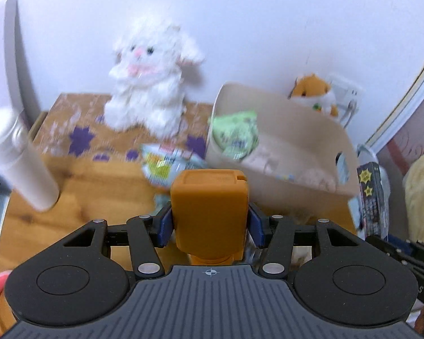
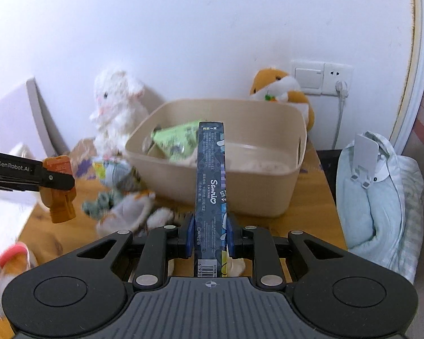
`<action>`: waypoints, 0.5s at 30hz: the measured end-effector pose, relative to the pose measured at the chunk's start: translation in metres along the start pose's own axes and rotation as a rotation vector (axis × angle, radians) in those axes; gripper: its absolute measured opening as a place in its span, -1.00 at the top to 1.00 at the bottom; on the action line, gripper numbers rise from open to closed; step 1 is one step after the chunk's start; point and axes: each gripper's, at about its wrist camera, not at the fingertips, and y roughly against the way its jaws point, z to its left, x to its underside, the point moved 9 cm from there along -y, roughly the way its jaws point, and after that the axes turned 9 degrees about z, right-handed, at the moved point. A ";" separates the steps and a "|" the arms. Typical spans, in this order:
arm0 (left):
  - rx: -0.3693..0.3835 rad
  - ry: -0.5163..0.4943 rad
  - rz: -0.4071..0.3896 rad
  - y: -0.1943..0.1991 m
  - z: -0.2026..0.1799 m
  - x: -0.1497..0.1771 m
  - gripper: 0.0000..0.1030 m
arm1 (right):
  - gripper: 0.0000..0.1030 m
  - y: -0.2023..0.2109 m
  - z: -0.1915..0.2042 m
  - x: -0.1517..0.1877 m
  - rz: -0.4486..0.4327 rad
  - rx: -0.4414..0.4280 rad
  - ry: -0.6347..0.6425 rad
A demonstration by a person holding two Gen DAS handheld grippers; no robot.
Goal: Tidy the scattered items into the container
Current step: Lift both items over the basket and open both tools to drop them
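Your left claw (image 1: 209, 226) is clenched on a chunky orange plastic block with a squared top (image 1: 209, 197); both blue pads (image 1: 166, 226) press its sides, with the jaws about half spread around its width. From the right wrist view, that same left claw (image 2: 58, 180) hangs left of the beige plastic tub (image 2: 268, 195), with the orange block (image 2: 60, 189) clear of the wooden desk (image 2: 311, 206).

Your right claw (image 2: 210, 234) is nearly fully closed, pinching a thin dark blue printed cardboard box (image 2: 210, 175) by its narrow faces. The box stands on edge and its far end reaches up in front of the tub's near wall.

The beige tub sits on the desk against the white wall, and a green printed packet (image 2: 178, 138) already lies inside it at the left end. Left of the tub, a fluffy white plush animal (image 2: 116, 104) sits upright against the wall; behind the tub's right corner is an orange and white plush hamster (image 2: 282, 87). On the desk just left of the tub's near corner lie a crinkled printed snack pouch (image 2: 110, 169) and a small grey and white plush toy (image 2: 124, 212), both blurred. In the left wrist view, a white cylindrical bottle (image 1: 22, 166) leans well left of the tub (image 1: 305, 152).
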 end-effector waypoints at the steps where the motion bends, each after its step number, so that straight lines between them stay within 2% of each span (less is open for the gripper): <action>1: 0.002 -0.004 -0.009 -0.001 -0.004 -0.007 -0.05 | 0.60 0.000 -0.001 -0.005 -0.009 0.002 -0.002; 9: 0.009 -0.035 -0.082 -0.016 -0.038 -0.062 -0.05 | 0.60 -0.009 -0.009 -0.052 -0.077 0.018 0.028; 15: 0.000 -0.103 -0.110 -0.038 -0.071 -0.091 -0.05 | 0.60 -0.026 -0.024 -0.091 -0.109 0.034 0.050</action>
